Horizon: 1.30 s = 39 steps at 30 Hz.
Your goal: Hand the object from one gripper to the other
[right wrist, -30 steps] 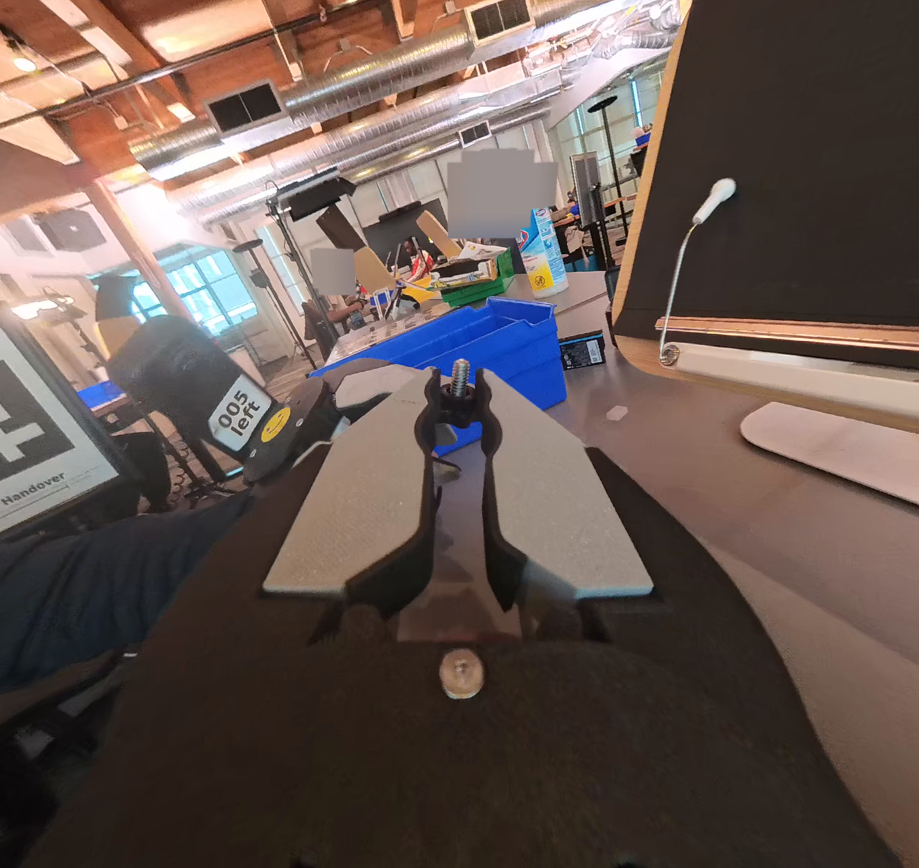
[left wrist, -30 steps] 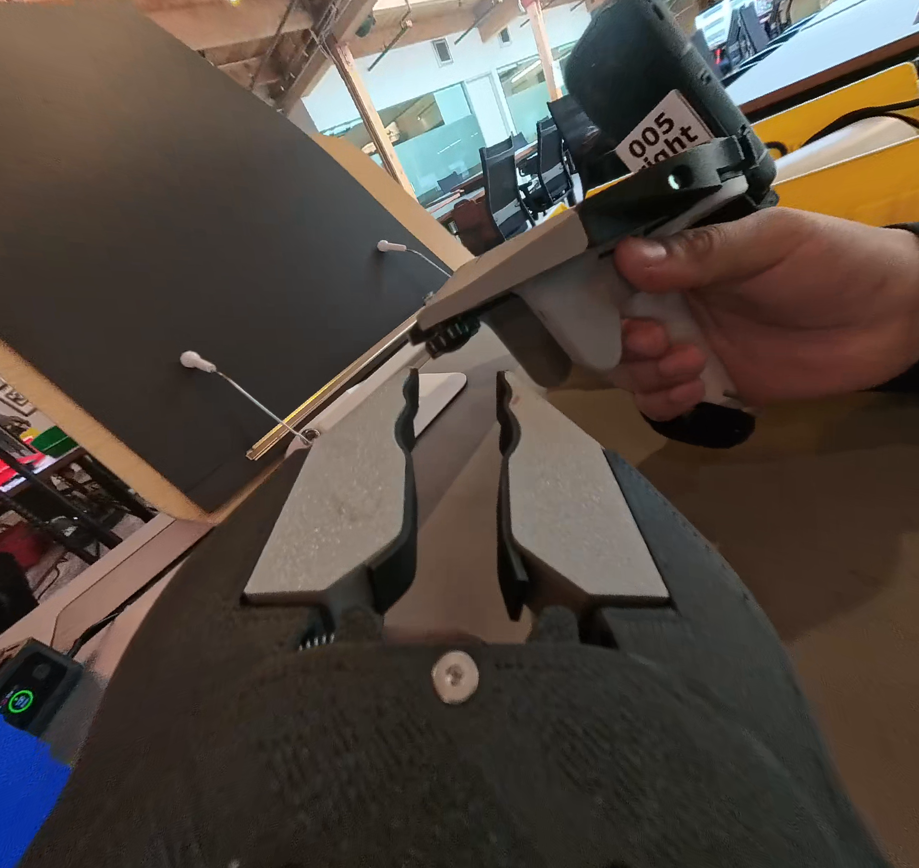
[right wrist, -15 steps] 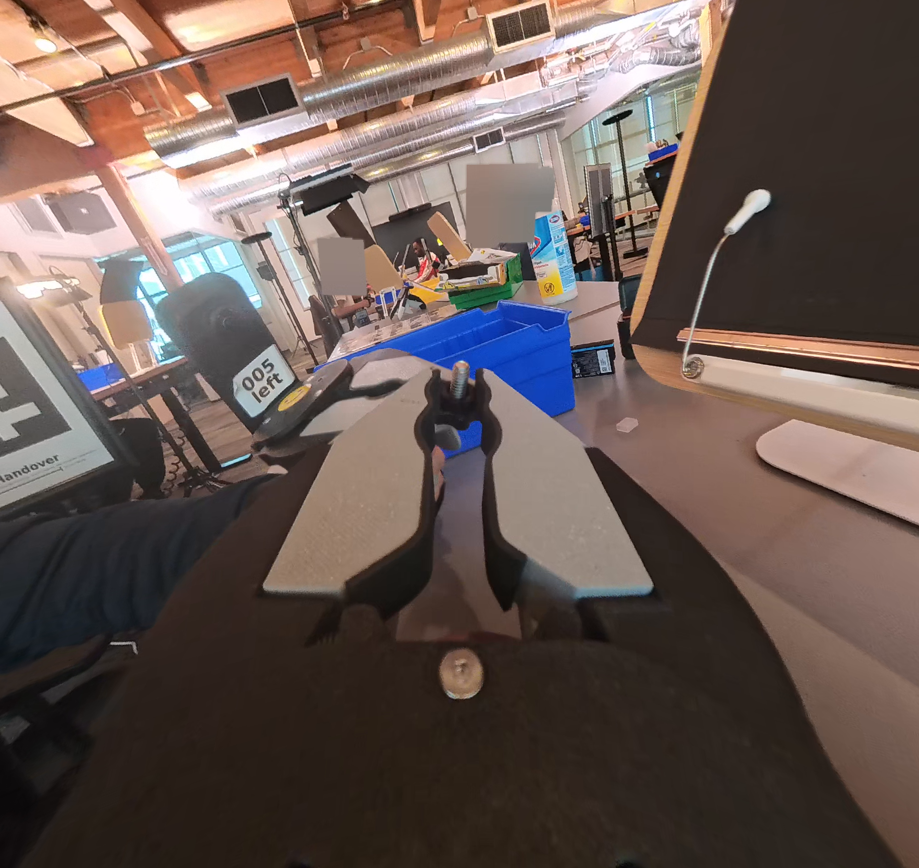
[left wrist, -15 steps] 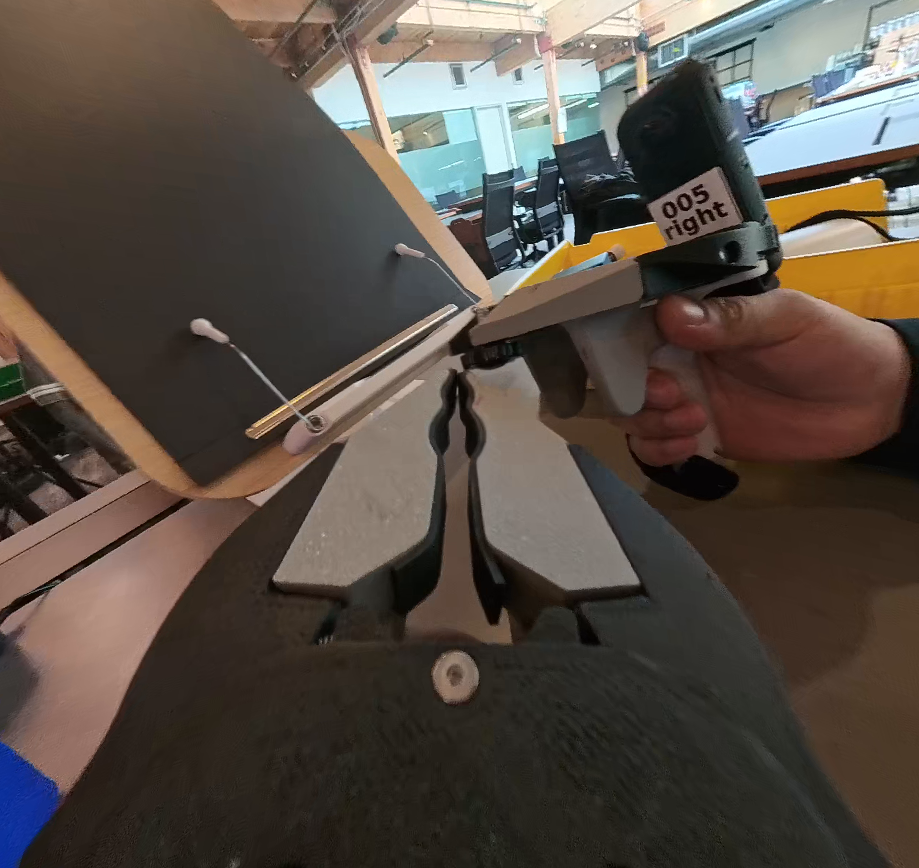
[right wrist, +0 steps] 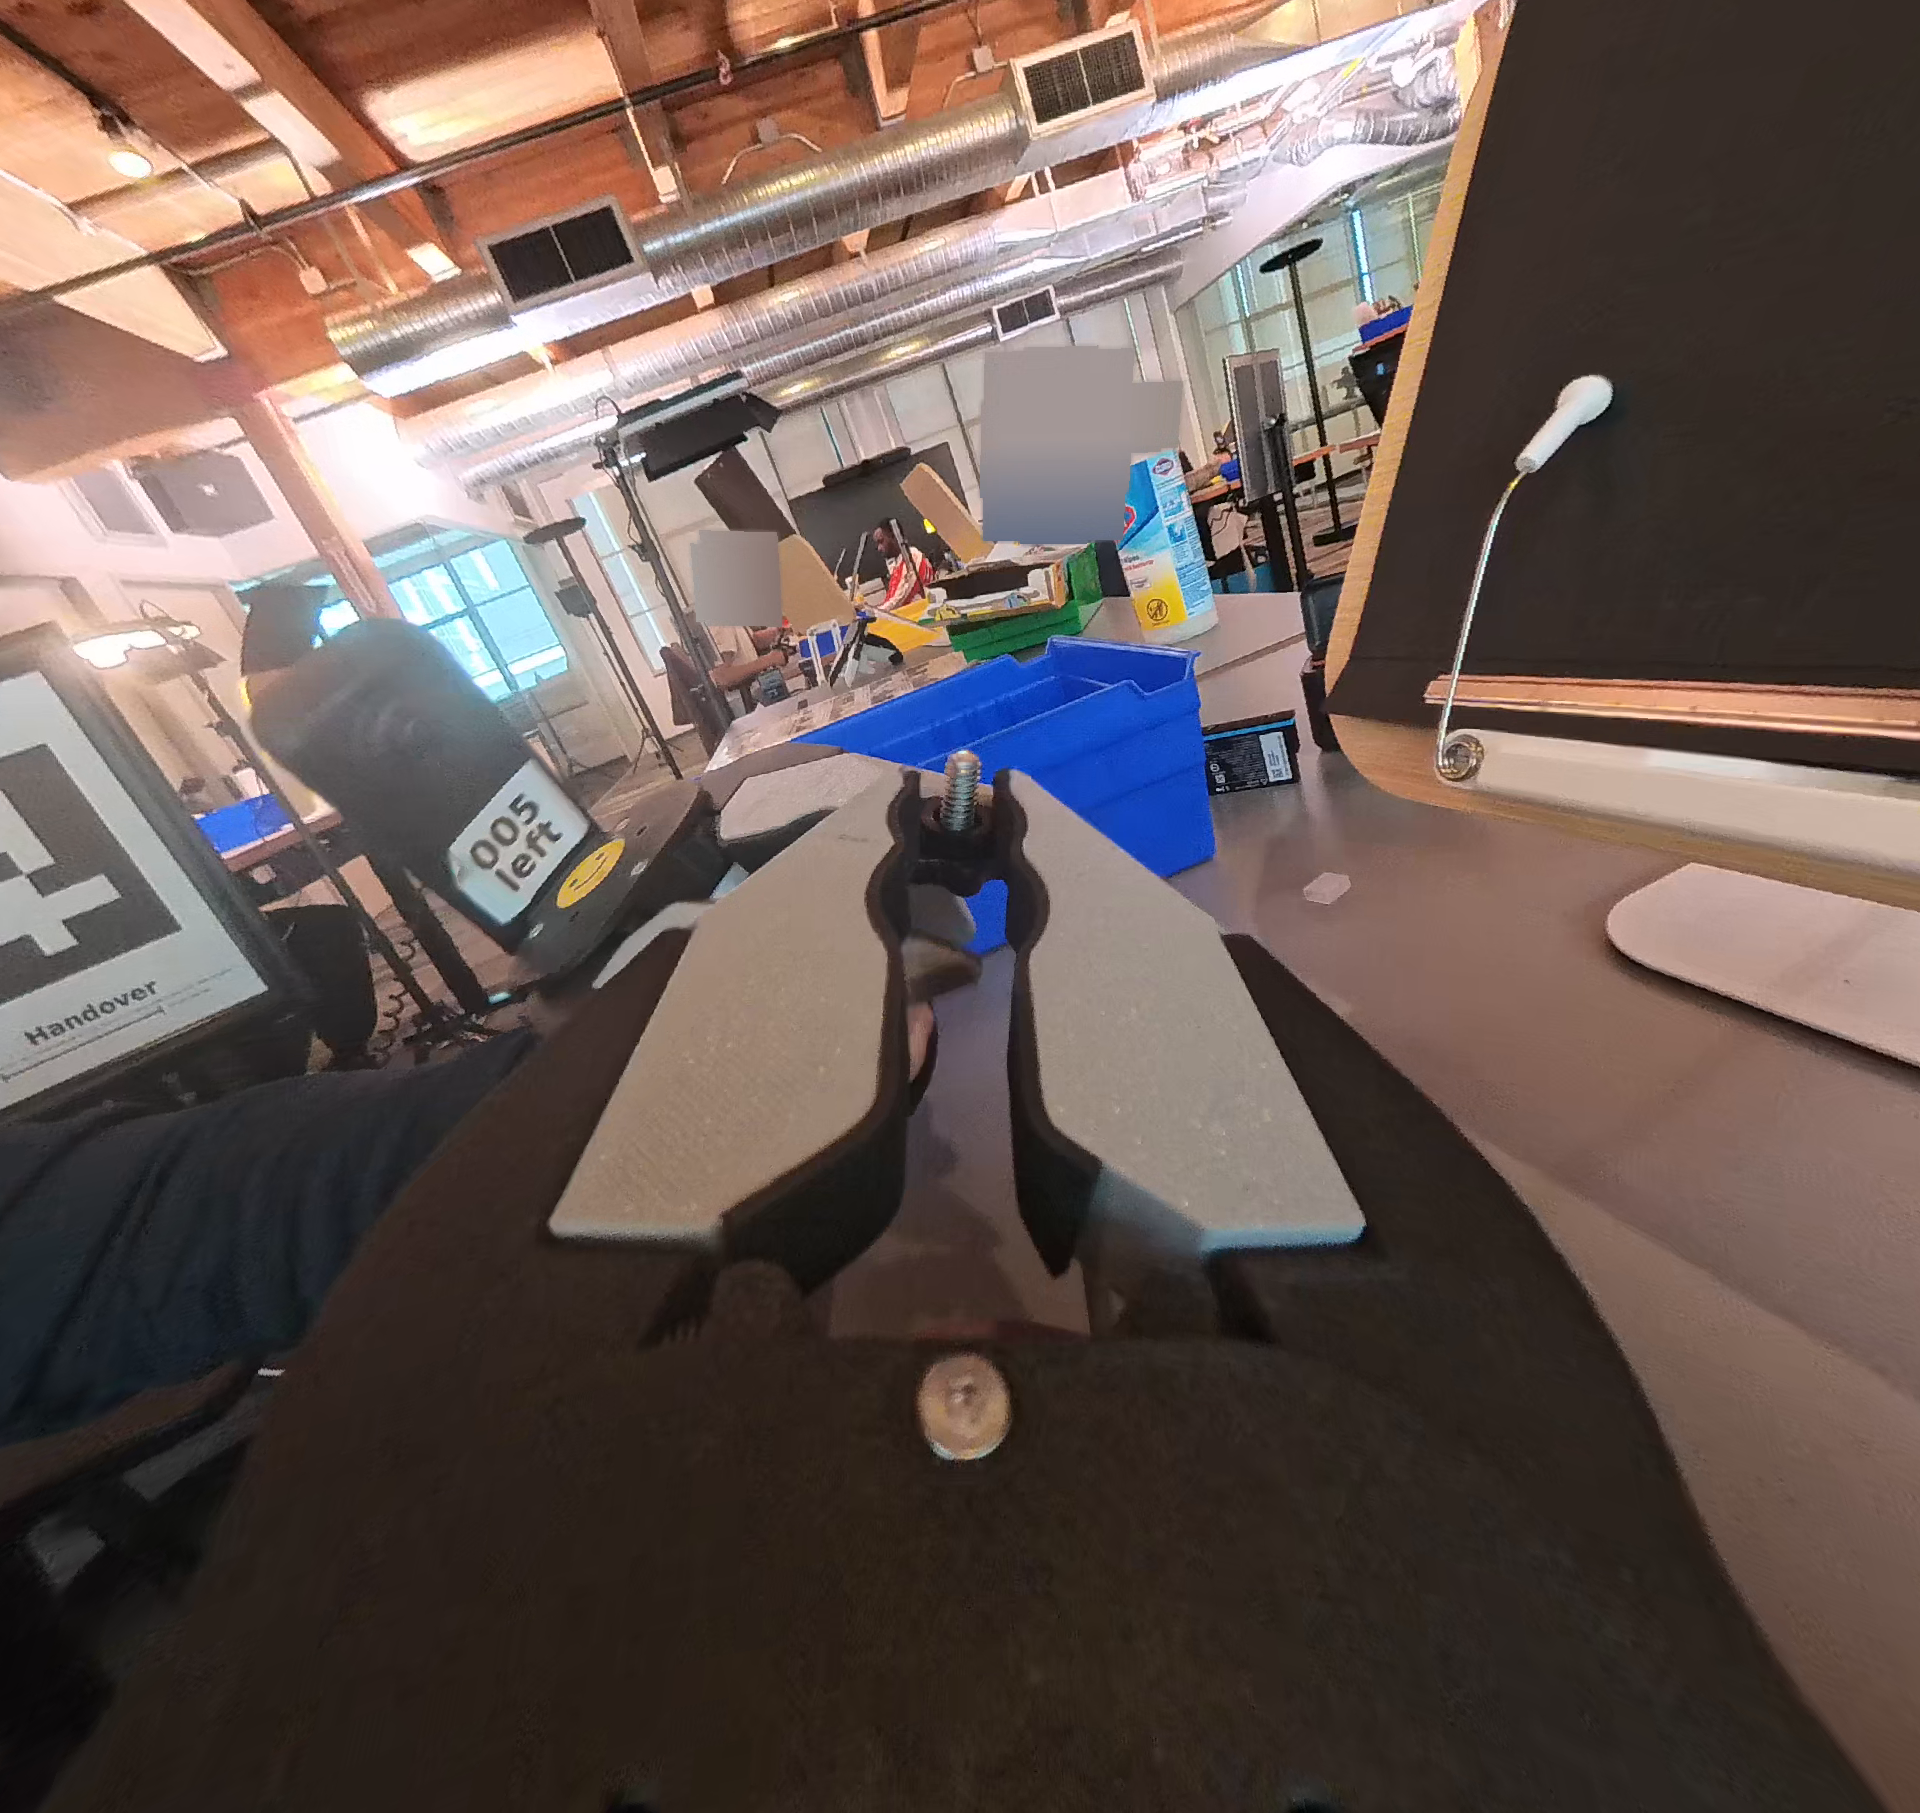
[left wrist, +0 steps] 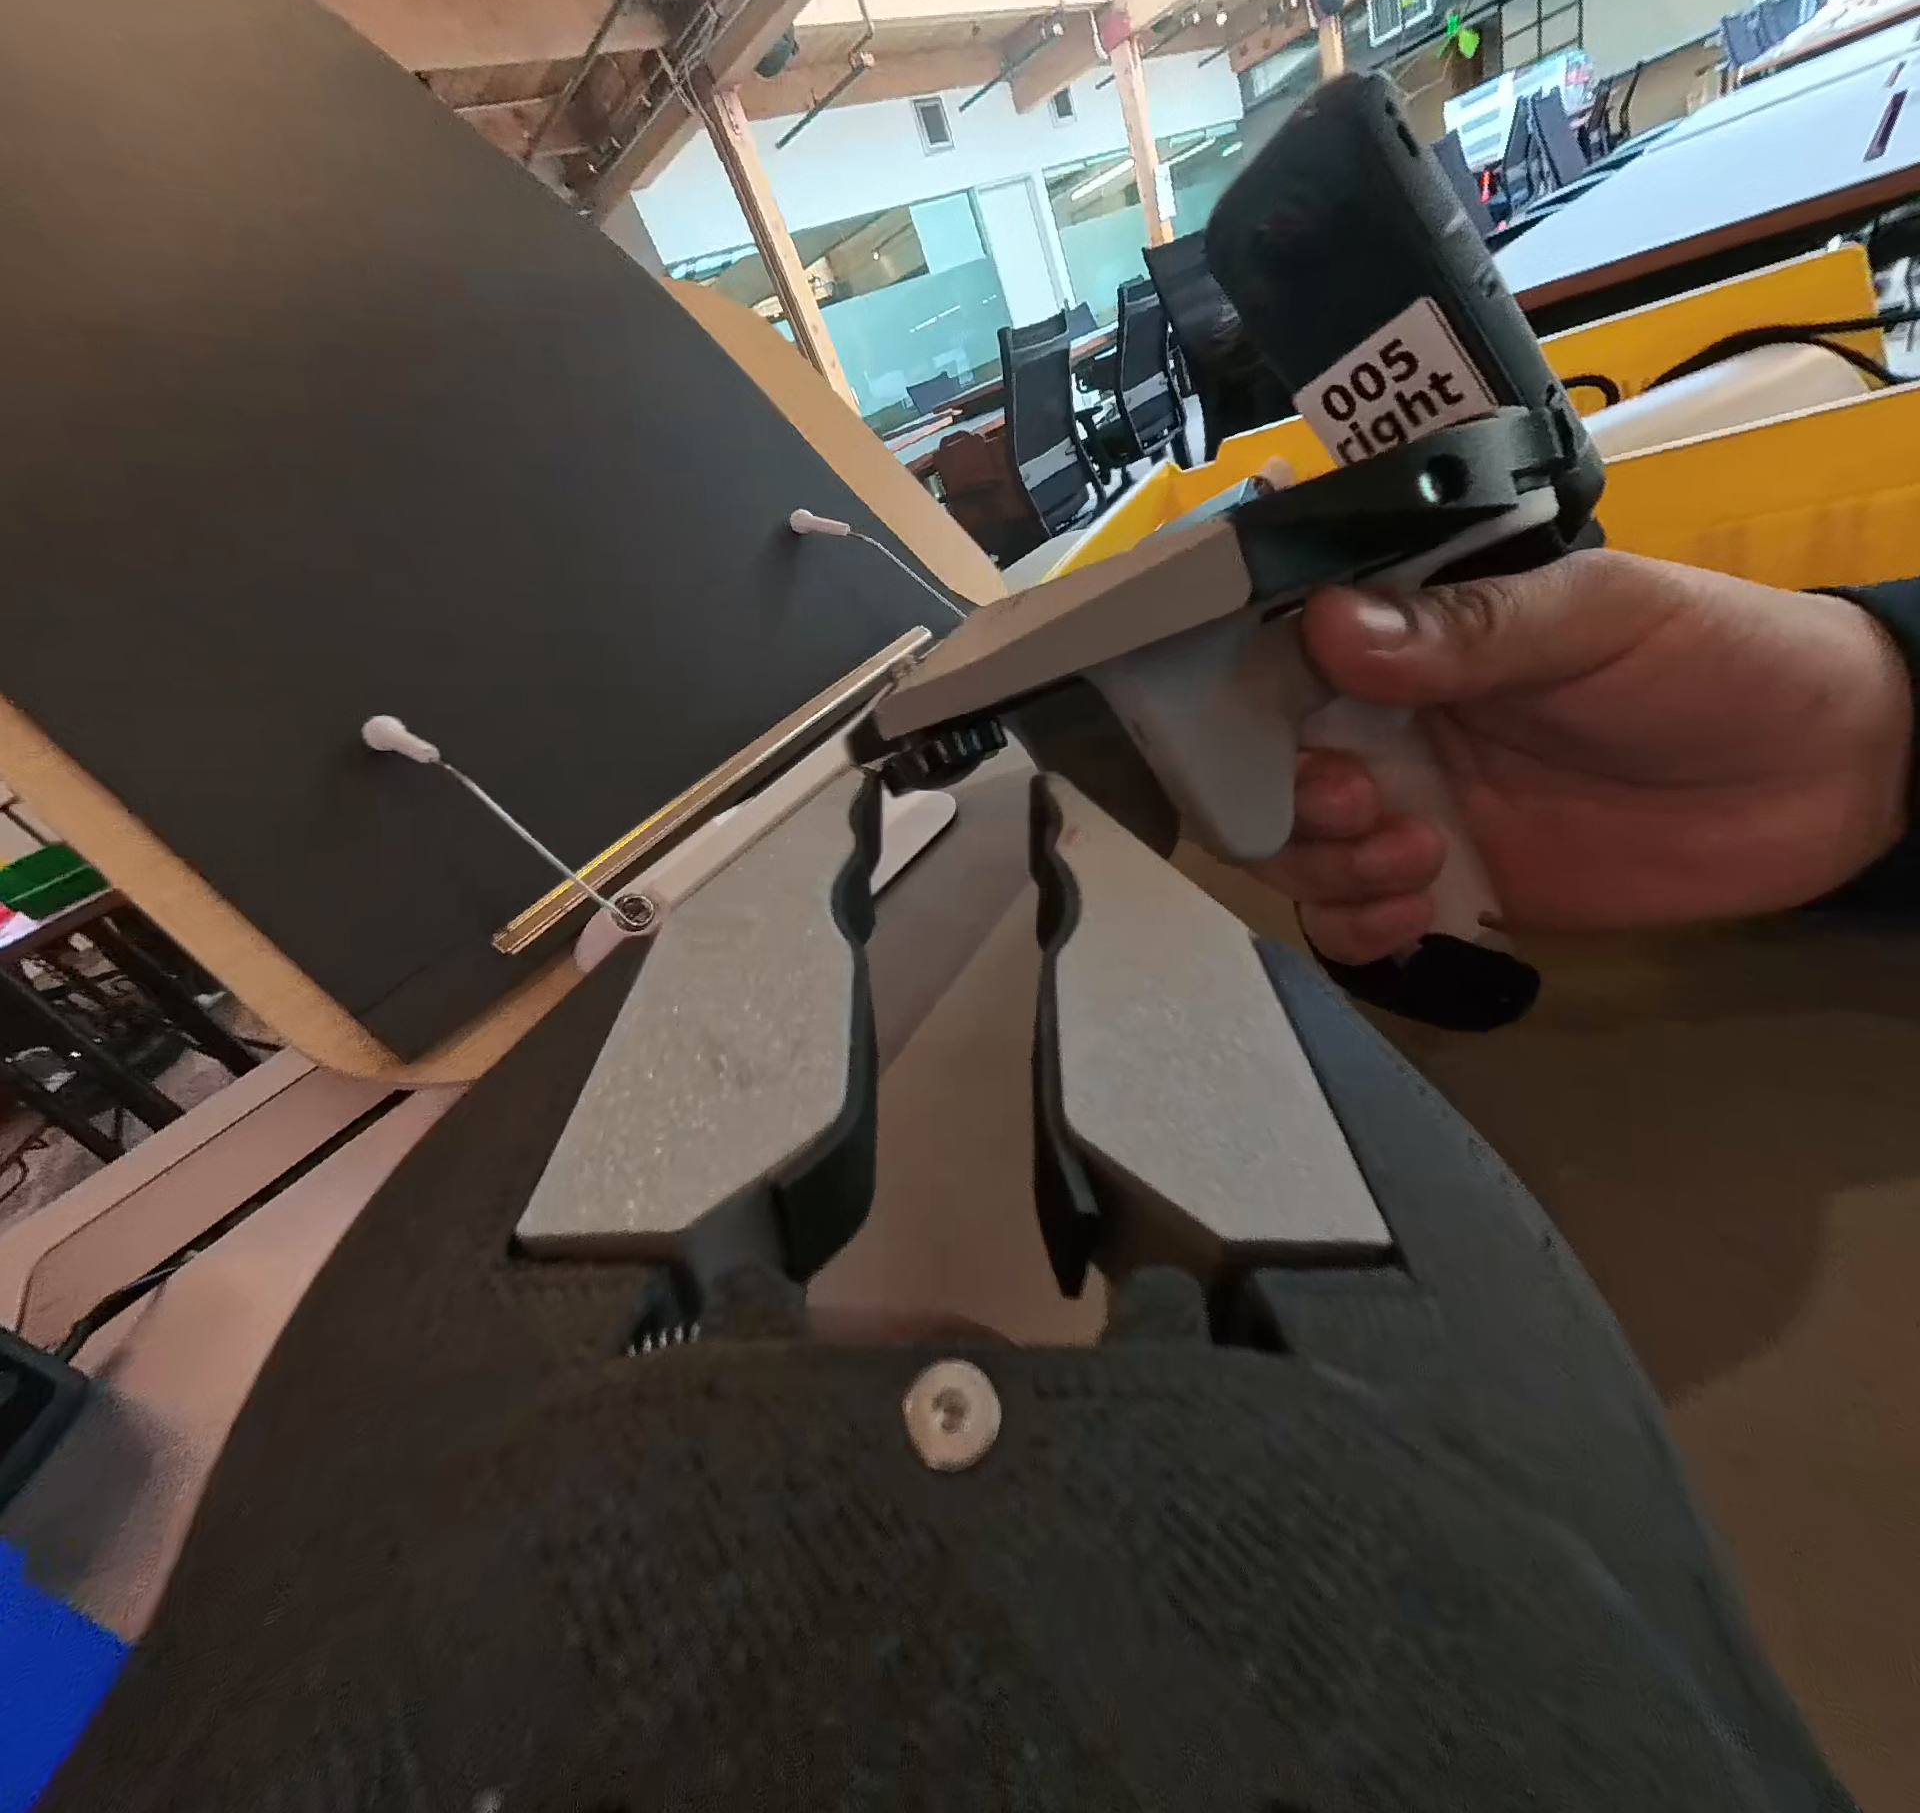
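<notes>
Thumbscrew (right wrist: 961,818), a black knurled knob with a threaded stud, sits pinched at the tips of my right gripper (right wrist: 958,833), stud pointing outward so the other side can take it. My left gripper (left wrist: 945,828) waits just below with its jaws parted and empty. From its camera I see only what looks like the knob's edge (left wrist: 940,761). Both hover above the tabletop (right wrist: 1507,1036).
</notes>
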Each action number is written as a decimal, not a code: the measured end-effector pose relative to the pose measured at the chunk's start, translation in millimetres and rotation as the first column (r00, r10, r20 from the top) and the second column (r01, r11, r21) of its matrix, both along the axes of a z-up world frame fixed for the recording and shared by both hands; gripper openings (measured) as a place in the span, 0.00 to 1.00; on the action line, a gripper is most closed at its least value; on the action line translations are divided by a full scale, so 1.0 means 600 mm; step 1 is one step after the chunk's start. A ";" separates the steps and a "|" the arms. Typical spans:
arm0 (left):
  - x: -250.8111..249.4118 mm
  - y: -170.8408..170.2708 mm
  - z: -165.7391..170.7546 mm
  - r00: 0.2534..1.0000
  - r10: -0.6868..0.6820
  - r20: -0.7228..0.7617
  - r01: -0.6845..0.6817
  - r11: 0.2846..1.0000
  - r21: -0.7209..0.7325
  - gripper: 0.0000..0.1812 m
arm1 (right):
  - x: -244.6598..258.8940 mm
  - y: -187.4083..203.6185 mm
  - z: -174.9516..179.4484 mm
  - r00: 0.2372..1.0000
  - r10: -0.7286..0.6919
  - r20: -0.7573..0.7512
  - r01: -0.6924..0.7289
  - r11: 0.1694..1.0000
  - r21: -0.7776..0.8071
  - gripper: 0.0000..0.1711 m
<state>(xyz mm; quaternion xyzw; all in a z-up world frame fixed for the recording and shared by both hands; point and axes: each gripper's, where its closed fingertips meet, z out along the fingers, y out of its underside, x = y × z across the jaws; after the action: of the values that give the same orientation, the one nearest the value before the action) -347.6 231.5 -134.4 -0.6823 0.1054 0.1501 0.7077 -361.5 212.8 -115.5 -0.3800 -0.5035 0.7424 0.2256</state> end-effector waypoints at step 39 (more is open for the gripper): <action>-0.034 -0.005 -0.010 0.958 0.156 -0.243 -0.170 0.985 -0.038 0.11 | -0.007 0.034 -0.004 0.996 -0.088 0.028 0.087 0.996 0.031 0.11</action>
<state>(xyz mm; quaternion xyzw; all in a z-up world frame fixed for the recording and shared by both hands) -368.2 228.4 -140.6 -0.6859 0.1375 0.2857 0.6550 -365.5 233.3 -117.8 -0.4092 -0.5007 0.7185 0.2562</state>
